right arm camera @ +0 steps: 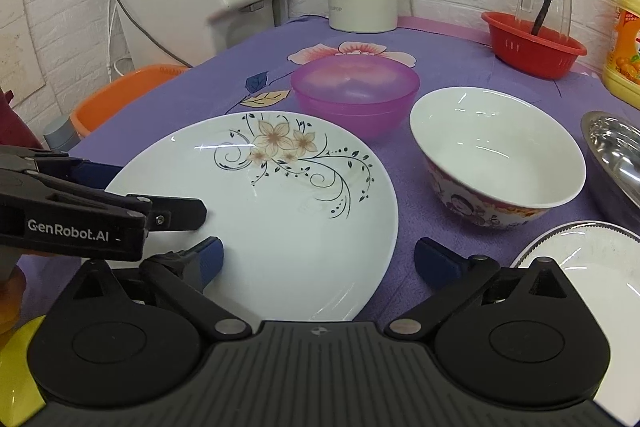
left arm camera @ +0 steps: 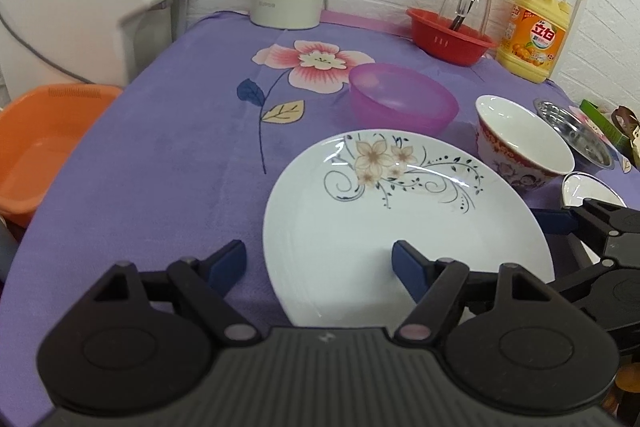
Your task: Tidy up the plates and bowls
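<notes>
Care is being called for at the near rim of the flowered plate, which is lying flat on the purple-clothed surface directly ahead of both tools. The left hand-held gripper is being held wide, one pad over the cloth just beside the plate's left edge and the other over its white face; nothing is being gripped. The right hand-held gripper is likewise being held wide and empty, straddling the plate's right edge. As a judgement, the plate is being lined up for lifting: the rim should be pinched squarely between the pads, and the glazed ware kept level so that it is not being slid out of a shallow grip.

The plate is being shown as white and glossy, with beige flowers and dark scrolls on its far half. Just beside it to the right, a red-patterned bowl is standing upright, with a second plate nearer and a steel bowl further right. Beyond the plate, a translucent pink bowl is sitting apart from it.
</notes>
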The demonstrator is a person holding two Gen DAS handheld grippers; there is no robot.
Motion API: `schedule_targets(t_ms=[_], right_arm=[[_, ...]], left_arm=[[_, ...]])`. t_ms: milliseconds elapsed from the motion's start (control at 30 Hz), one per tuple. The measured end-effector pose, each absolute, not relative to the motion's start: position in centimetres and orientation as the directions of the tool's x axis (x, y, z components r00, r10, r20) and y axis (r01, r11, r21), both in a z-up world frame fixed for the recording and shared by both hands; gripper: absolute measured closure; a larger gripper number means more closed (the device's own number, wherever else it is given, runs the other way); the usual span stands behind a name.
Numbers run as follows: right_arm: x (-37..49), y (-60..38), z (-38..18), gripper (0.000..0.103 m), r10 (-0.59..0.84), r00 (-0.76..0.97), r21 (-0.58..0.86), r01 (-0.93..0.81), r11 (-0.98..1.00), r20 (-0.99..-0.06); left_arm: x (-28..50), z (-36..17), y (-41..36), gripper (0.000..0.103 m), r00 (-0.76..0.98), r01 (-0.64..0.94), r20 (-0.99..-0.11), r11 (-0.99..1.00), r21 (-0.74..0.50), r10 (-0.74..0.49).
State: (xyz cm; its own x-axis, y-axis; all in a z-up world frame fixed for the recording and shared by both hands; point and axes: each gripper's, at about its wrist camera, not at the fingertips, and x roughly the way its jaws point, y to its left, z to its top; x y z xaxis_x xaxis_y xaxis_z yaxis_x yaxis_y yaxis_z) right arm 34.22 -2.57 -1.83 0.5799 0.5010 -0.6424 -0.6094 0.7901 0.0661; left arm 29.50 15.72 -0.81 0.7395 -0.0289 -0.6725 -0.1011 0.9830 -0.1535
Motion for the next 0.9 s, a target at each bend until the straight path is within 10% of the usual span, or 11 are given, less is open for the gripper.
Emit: schedule_targets(t_ms=[200,900], right_arm=[[34.1,-2.5,-2.0,0.000,0.506,0.587,0.065,-0.611,0.789,-0.632],[26.4,-4.7,2.8,0.000,0.548,0.633,0.096,-0.603,0.792,-0.547]], left_arm=[[29.8,-0.8,14.9,0.053,0.756,-0.064,-0.653,0.987,-0.145,-0.047],[22.7,4.7,12.4,0.055,0.805,-0.057,-0.592,0.989,-0.137,-0.036]])
